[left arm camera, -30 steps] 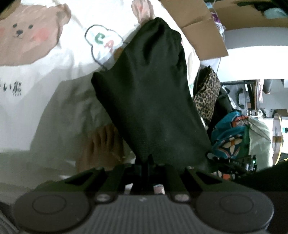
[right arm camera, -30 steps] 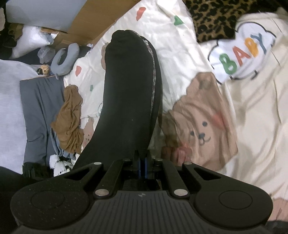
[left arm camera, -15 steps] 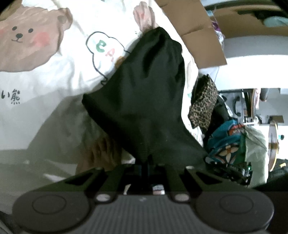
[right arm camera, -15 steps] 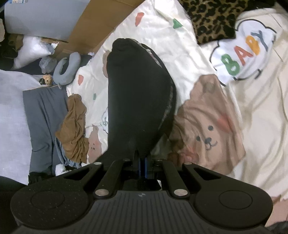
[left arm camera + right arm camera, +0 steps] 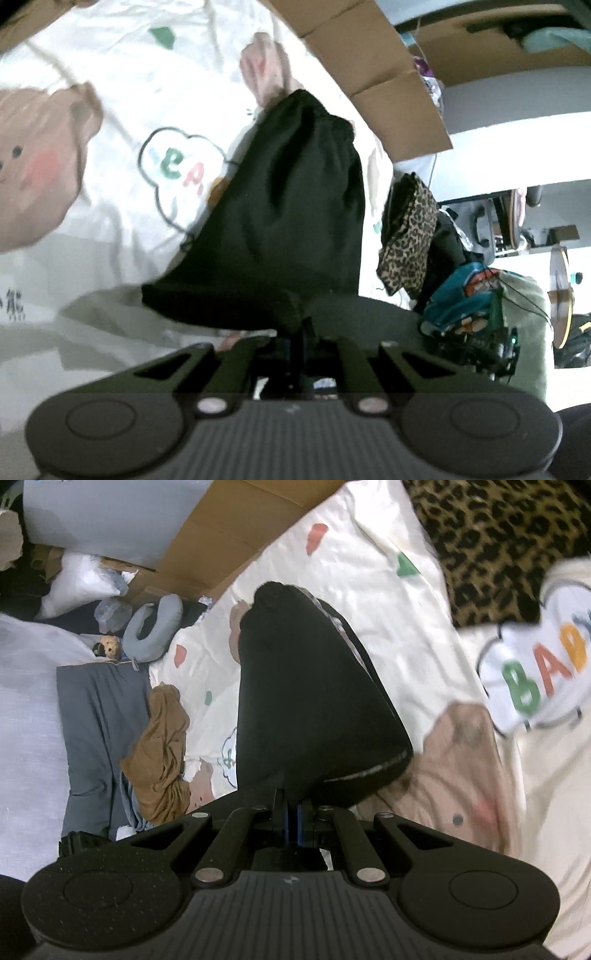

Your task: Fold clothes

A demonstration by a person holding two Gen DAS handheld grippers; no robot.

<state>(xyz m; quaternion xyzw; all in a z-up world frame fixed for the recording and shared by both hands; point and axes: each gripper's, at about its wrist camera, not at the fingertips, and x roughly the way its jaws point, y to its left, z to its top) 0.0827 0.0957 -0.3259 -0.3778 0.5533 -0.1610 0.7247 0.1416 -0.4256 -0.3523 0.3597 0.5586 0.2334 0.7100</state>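
- The black garment (image 5: 288, 221) hangs over the cartoon-print bedsheet (image 5: 129, 92), pinched at two edges.
- The left gripper (image 5: 301, 332) is clenched on one hem; judged mid-fold, it should keep level with its partner so the edges meet squarely.
- The right gripper (image 5: 291, 812) grasps the garment's (image 5: 306, 701) other edge; tension looks even, so lowering both together onto the bedsheet (image 5: 351, 565) should avoid creasing.
- Left of the garment lie a brown crumpled cloth (image 5: 162, 757) and grey trousers (image 5: 96, 738); right of it, a leopard-print fabric (image 5: 498, 546) crowds the landing space.
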